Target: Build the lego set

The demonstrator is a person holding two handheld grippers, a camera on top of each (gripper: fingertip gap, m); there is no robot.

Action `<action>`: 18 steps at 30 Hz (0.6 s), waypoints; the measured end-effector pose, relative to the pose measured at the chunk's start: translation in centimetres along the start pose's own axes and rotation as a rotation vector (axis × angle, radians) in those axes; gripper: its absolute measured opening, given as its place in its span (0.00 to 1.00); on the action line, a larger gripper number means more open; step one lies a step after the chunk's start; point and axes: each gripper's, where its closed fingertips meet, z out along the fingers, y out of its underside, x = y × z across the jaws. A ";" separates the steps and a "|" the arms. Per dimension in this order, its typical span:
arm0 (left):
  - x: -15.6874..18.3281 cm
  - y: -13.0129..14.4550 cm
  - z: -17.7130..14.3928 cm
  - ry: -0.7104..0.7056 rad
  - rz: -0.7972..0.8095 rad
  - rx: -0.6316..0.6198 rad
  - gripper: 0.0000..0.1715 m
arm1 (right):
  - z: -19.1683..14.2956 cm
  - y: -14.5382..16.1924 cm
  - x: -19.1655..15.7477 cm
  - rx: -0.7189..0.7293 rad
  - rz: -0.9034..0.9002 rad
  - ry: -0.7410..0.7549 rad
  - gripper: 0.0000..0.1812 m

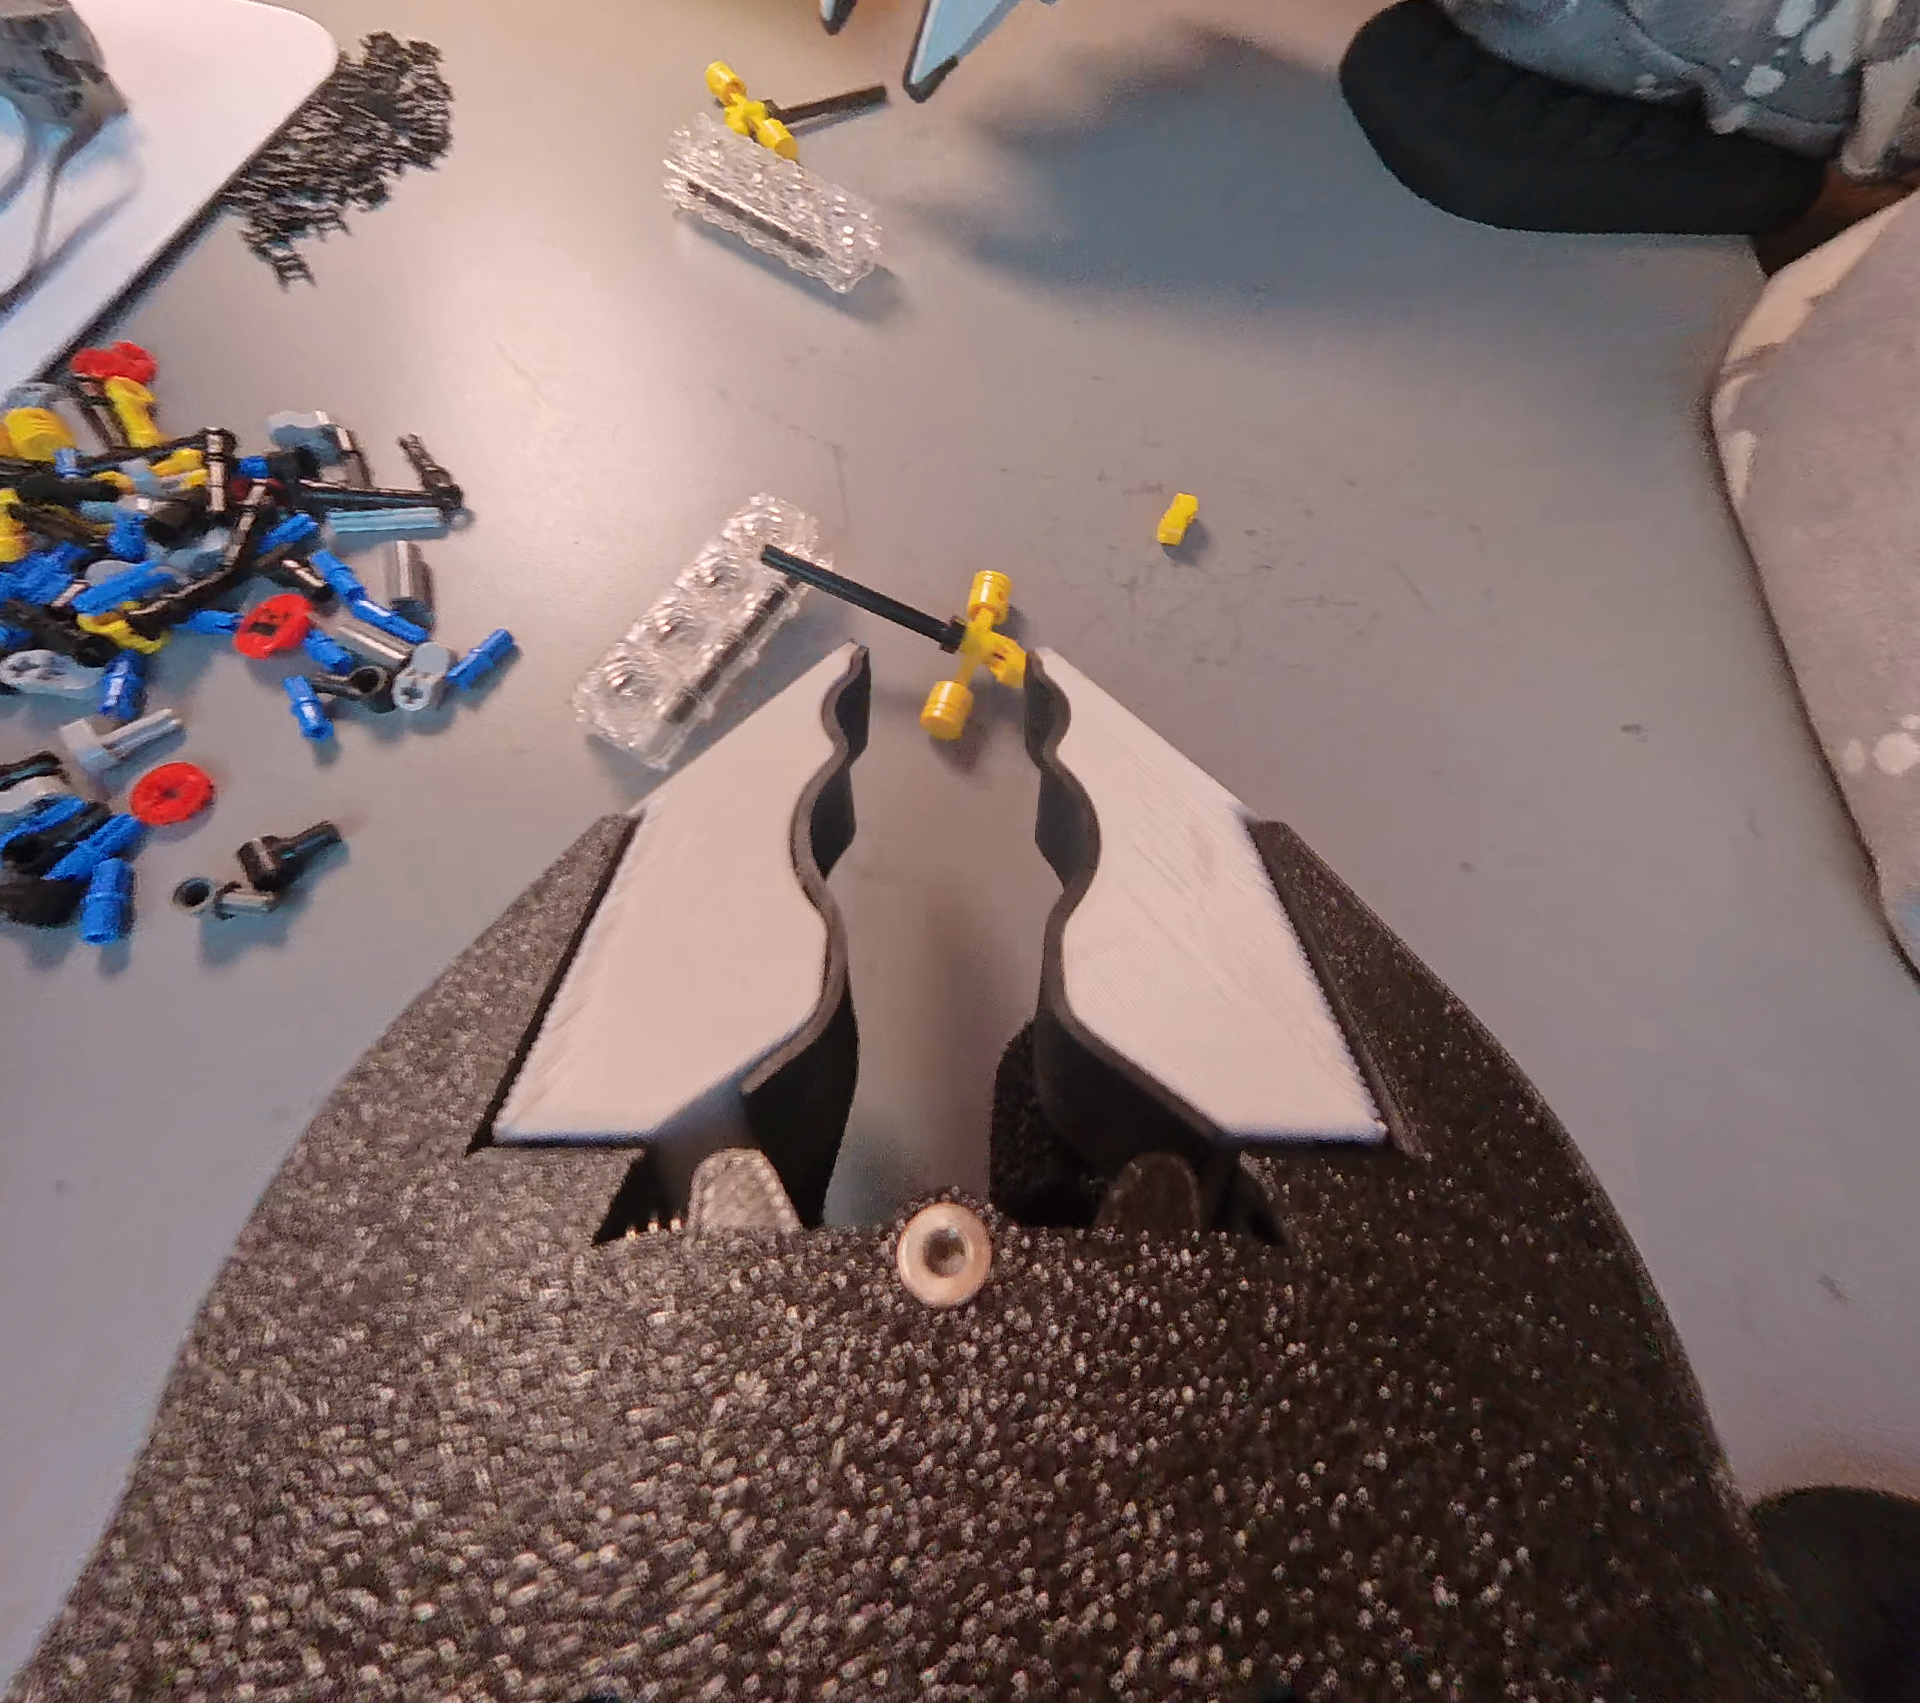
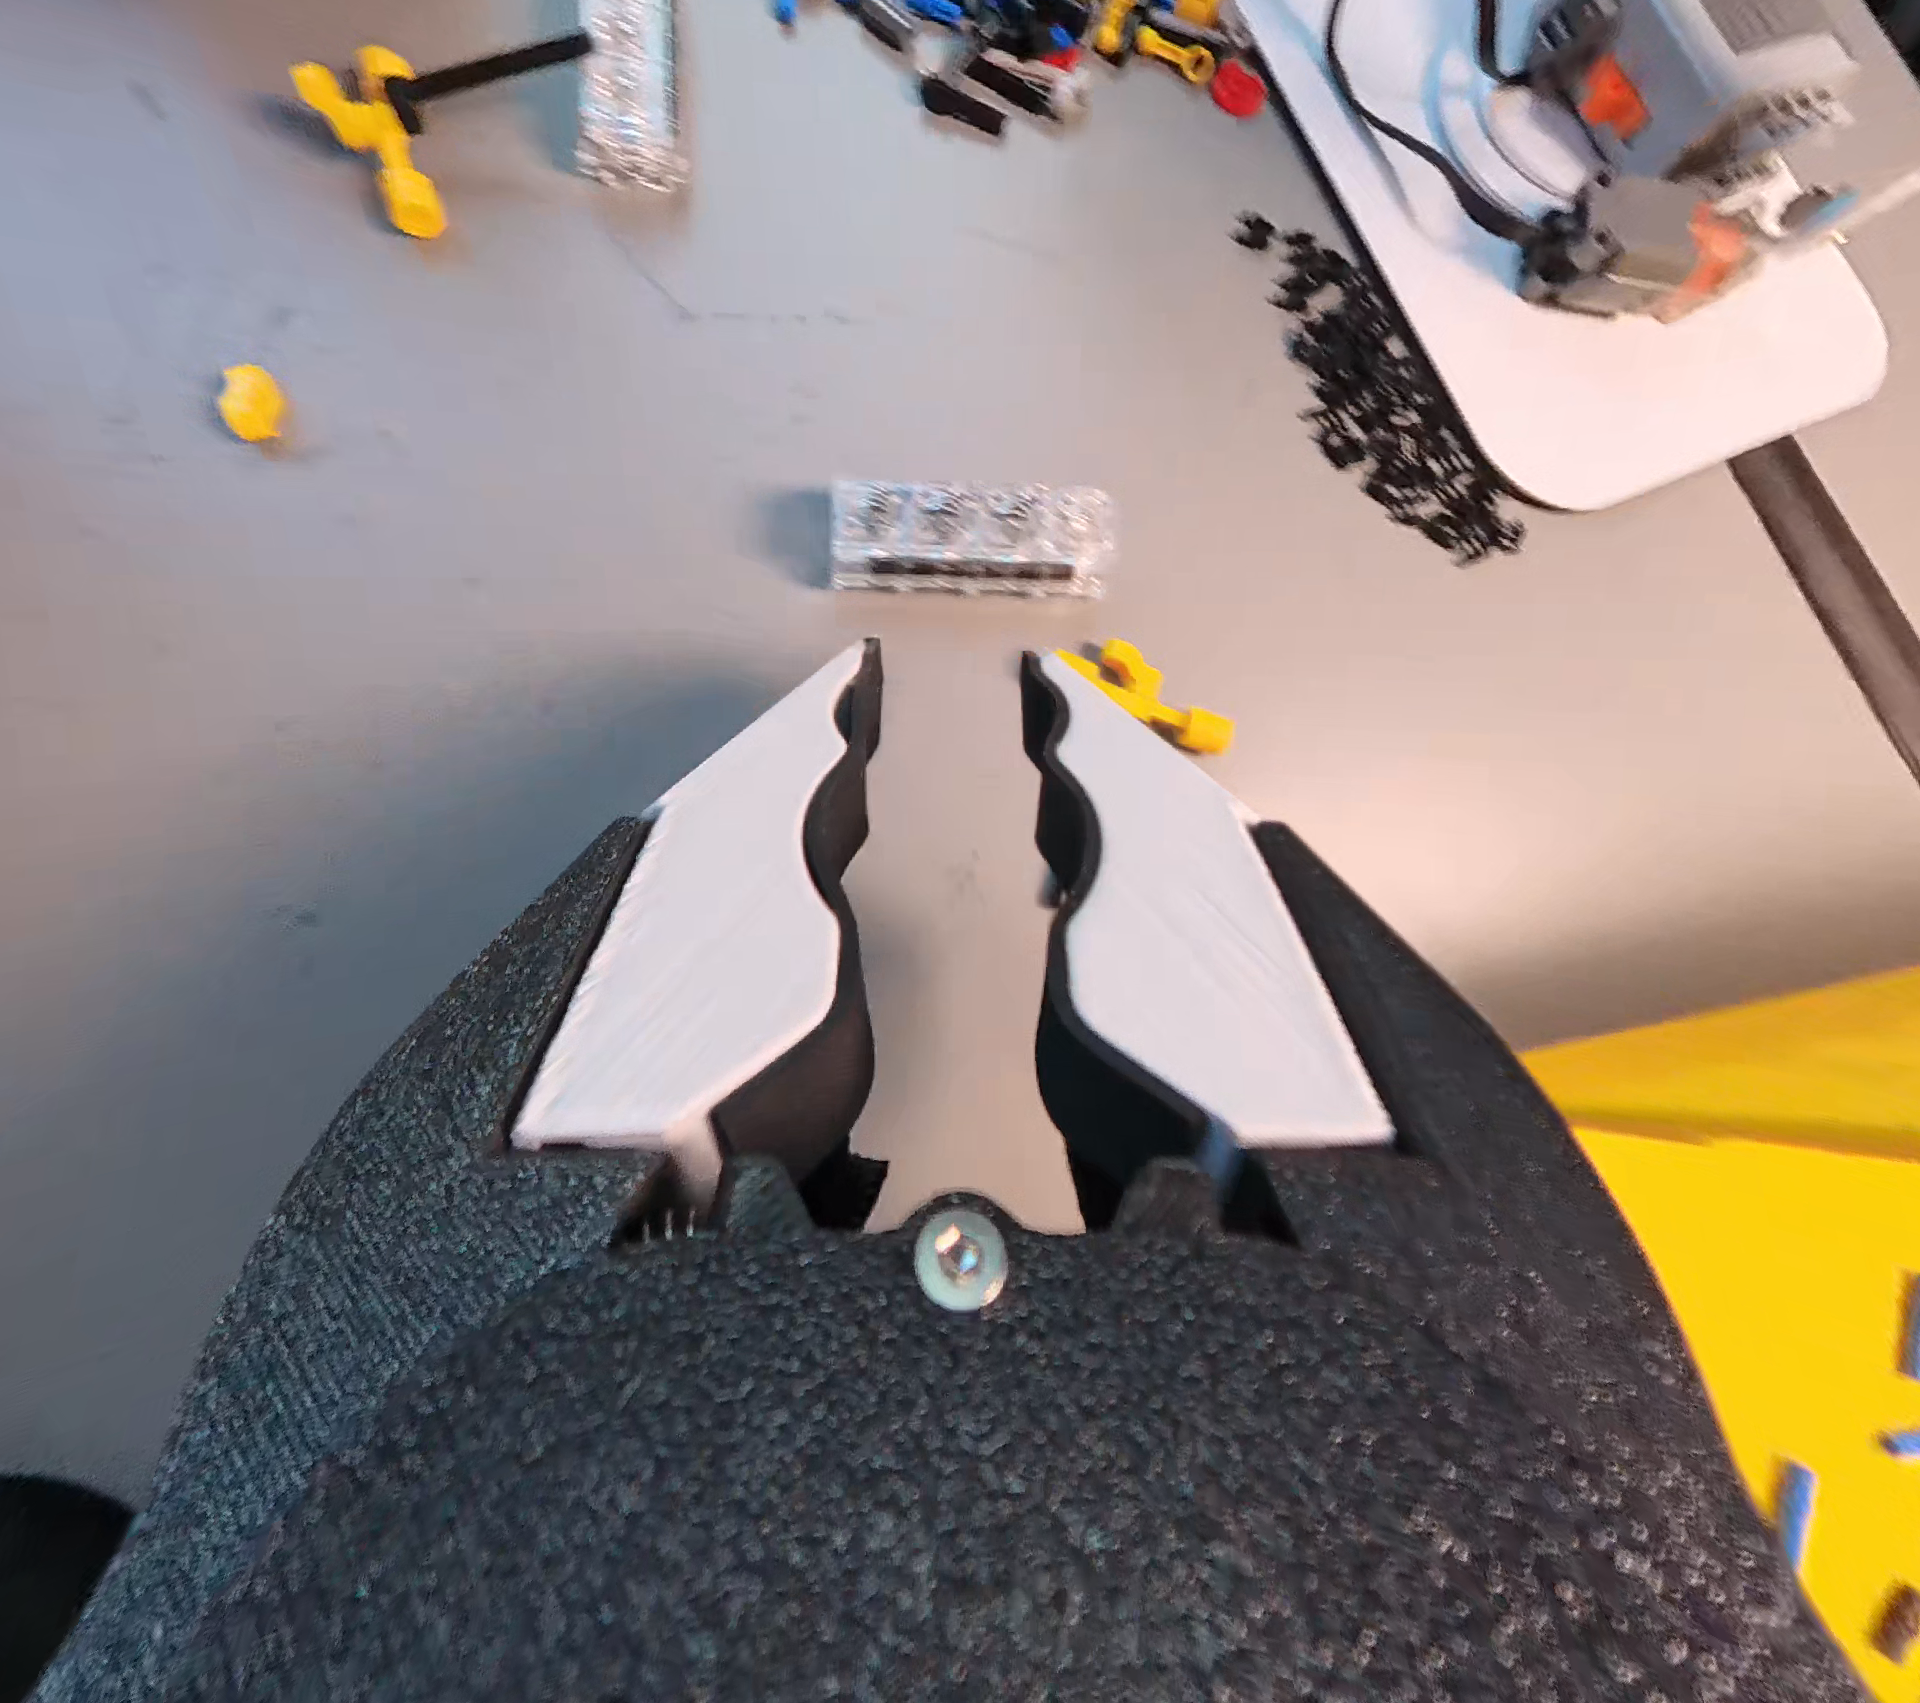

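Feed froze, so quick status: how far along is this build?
Built: two yellow connector assemblies on black axles, near and far, each beside a clear brick. In hand: nothing; left tongs and right tongs open, empty. Left: neither looks joined to its brick; small yellow piece and parts pile lie loose.

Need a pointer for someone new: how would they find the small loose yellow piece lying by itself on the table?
Start at the pile of mixed parts, then cross the grey table past the yellow piece on a black axle. The small loose yellow piece lies beyond, alone: a single stub, no axle.
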 end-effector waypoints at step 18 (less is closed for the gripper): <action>1.8 -0.5 4.8 -0.041 0.143 -0.091 0.05 | 0.1 4.6 0.7 -0.161 0.120 -0.040 0.02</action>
